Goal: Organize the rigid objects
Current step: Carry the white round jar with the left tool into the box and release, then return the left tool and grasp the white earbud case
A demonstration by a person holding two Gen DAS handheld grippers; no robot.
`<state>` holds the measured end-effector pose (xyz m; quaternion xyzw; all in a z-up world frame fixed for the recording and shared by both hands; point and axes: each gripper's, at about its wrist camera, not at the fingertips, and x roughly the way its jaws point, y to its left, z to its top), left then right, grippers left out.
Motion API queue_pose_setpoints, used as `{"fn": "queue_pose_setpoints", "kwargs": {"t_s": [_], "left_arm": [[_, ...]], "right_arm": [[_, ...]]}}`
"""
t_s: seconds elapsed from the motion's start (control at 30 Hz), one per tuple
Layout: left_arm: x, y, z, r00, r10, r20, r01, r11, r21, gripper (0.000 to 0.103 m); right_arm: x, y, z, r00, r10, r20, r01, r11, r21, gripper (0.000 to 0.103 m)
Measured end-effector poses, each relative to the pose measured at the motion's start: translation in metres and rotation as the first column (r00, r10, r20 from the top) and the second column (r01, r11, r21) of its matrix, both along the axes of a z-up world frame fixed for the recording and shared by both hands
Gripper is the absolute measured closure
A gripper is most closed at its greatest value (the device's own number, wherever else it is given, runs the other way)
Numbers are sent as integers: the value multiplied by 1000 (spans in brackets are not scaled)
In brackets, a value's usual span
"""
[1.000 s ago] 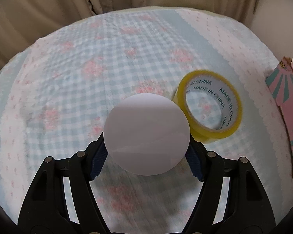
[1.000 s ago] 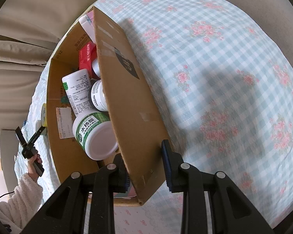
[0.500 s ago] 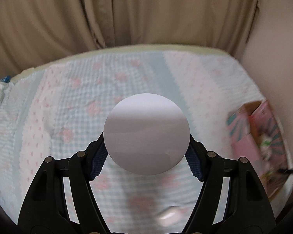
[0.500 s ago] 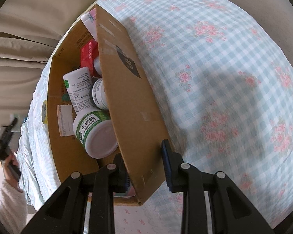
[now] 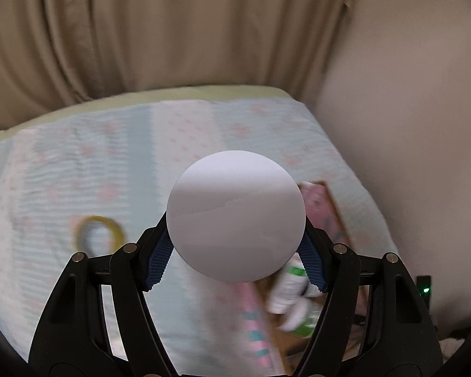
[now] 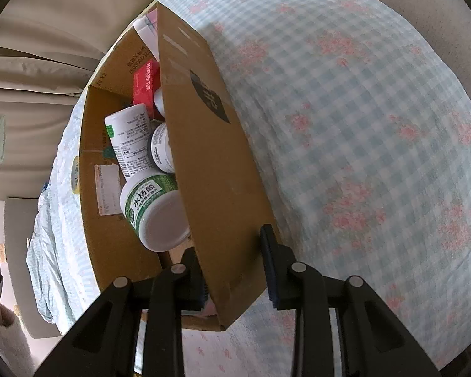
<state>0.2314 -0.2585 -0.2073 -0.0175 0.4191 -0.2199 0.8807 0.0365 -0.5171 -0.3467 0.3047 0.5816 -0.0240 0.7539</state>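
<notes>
My left gripper [image 5: 235,253] is shut on a white round object [image 5: 235,216], its blue pads pressing both sides, above the bed. Below and to its right lies the open cardboard box [image 5: 322,201], blurred, with bottles [image 5: 290,282] inside. In the right wrist view my right gripper [image 6: 232,260] is shut on the box's upright flap [image 6: 210,157]. The box holds a white bottle [image 6: 132,144], a green-labelled jar [image 6: 154,210], a small jar [image 6: 161,150] and a red carton [image 6: 146,83]. A yellow tape roll [image 5: 99,235] lies on the bedspread left of the box.
A blue-checked floral bedspread [image 6: 361,125] covers the bed. Beige curtains [image 5: 172,31] hang behind it and a plain wall [image 5: 408,125] stands at the right. A person's hand and fuzzy sleeve [image 6: 3,330] show at the left edge.
My left gripper has risen and swung right with the white round object; the tape roll now sits at the left and the box has come into view. The right gripper has kept still.
</notes>
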Motion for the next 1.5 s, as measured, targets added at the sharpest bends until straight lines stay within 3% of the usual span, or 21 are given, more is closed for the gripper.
{"fn": "queue_pose_setpoints", "kwargs": {"t_s": [0.27, 0.43, 0.6, 0.73, 0.77, 0.8, 0.83, 0.97, 1.5], "left_arm": [[-25, -102, -58, 988, -100, -117, 99, 995, -12, 35], [-35, -130, -97, 978, -121, -171, 126, 992, 16, 35], [-41, -145, -115, 974, -132, -186, 146, 987, 65, 35], [-38, -152, -110, 977, -124, -174, 144, 984, 107, 34], [-37, -153, -108, 978, -122, -171, 143, 983, 116, 28], [-37, -152, -103, 980, -127, -155, 145, 983, 111, 2], [-37, -150, -98, 982, -130, -135, 144, 985, 100, 1], [-35, -143, -85, 986, -133, -102, 143, 984, 104, 0], [-29, -77, -64, 990, -13, -141, 24, 996, 84, 0]], "right_arm": [[1, -4, -1, 1000, 15, -5, -15, 1000, 4, 75], [1, -3, -1, 1000, 28, -6, -28, 1000, 0, 75], [2, -2, -2, 1000, 26, -6, -26, 1000, 2, 75], [3, -1, -2, 999, 32, -7, -32, 999, 2, 75], [4, -1, -3, 999, 34, -8, -34, 999, 2, 75], [4, -1, -2, 999, 35, -9, -35, 999, 1, 75], [4, -1, -2, 999, 36, -10, -36, 999, 1, 75], [4, -2, -4, 1000, 25, -8, -25, 1000, 9, 75], [1, -4, -1, 999, 34, -4, -34, 999, 7, 75]]}}
